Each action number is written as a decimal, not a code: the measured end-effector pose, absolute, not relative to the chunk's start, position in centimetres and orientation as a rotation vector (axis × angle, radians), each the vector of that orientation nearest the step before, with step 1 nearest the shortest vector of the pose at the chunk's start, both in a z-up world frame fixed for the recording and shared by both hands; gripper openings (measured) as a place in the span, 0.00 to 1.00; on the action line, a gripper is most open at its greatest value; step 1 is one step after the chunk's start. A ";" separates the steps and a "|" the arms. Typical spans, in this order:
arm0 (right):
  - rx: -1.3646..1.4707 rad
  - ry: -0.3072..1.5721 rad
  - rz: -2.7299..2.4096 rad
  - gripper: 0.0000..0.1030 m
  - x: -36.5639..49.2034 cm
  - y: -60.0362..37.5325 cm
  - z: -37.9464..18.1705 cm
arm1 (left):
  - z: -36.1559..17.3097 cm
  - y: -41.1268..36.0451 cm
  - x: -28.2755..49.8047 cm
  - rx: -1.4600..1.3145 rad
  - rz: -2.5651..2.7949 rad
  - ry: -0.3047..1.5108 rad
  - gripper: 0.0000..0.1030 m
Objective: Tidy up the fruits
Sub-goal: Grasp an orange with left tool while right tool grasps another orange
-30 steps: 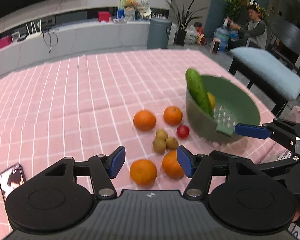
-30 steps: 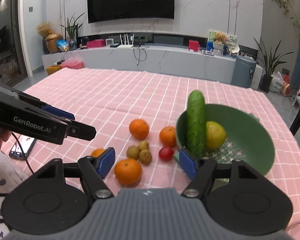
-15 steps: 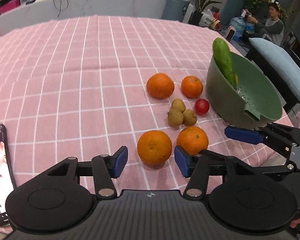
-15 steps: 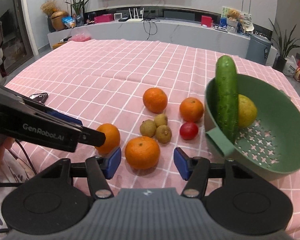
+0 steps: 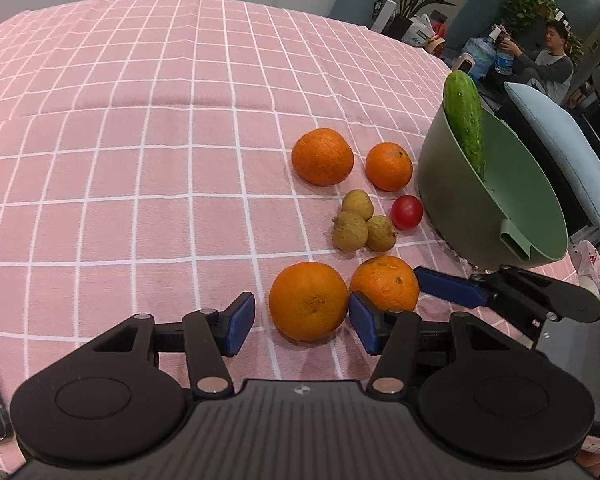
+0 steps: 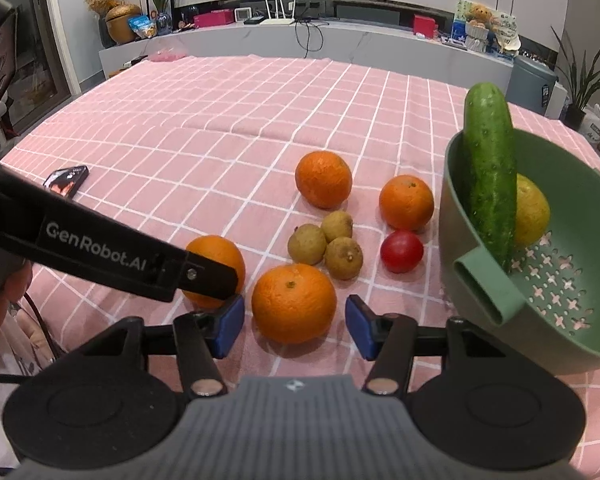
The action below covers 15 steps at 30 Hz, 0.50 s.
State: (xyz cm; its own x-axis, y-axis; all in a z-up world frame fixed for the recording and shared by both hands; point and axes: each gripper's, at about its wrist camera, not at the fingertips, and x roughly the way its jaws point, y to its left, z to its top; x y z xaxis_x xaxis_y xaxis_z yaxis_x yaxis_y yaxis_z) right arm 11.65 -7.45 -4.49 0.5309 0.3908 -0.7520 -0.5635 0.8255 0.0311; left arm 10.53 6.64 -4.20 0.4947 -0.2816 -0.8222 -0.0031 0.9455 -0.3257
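Note:
Two near oranges lie side by side on the pink checked cloth. My left gripper (image 5: pixel 302 328) is open, low over the cloth, with the left orange (image 5: pixel 308 300) between its blue pads, apart from the left pad. My right gripper (image 6: pixel 294 326) has the right orange (image 6: pixel 294 302) between its jaws, which are closing; small gaps show on both sides. Two more oranges (image 6: pixel 324 178) (image 6: pixel 406 202), three small brown fruits (image 6: pixel 324 244) and a red tomato (image 6: pixel 402 251) lie beyond. The green strainer bowl (image 6: pixel 484 288) holds a cucumber (image 6: pixel 490 172) and a yellow fruit (image 6: pixel 534 210).
A phone (image 6: pixel 66 180) lies on the cloth at the left. The left gripper's black arm (image 6: pixel 100 248) crosses the right wrist view. Past the table's right edge stand a chair with a blue cushion (image 5: pixel 560 148) and a seated person (image 5: pixel 548 60).
Both grippers have sunk toward the two near oranges, which now sit between their fingers. The right jaws have narrowed. The fruits and bowl have not moved.

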 end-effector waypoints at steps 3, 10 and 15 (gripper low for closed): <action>-0.222 0.853 0.578 0.44 11.8 -7.5 -5.0 | -4.3 6.1 10.8 -0.291 -0.181 1.050 0.62; -0.219 0.856 0.581 0.43 11.9 -7.5 -5.4 | -4.6 6.3 11.3 -0.327 -0.184 1.055 0.62; -0.220 0.852 0.578 0.42 11.9 -7.5 -5.4 | -4.8 6.5 11.3 -0.359 -0.217 1.049 0.48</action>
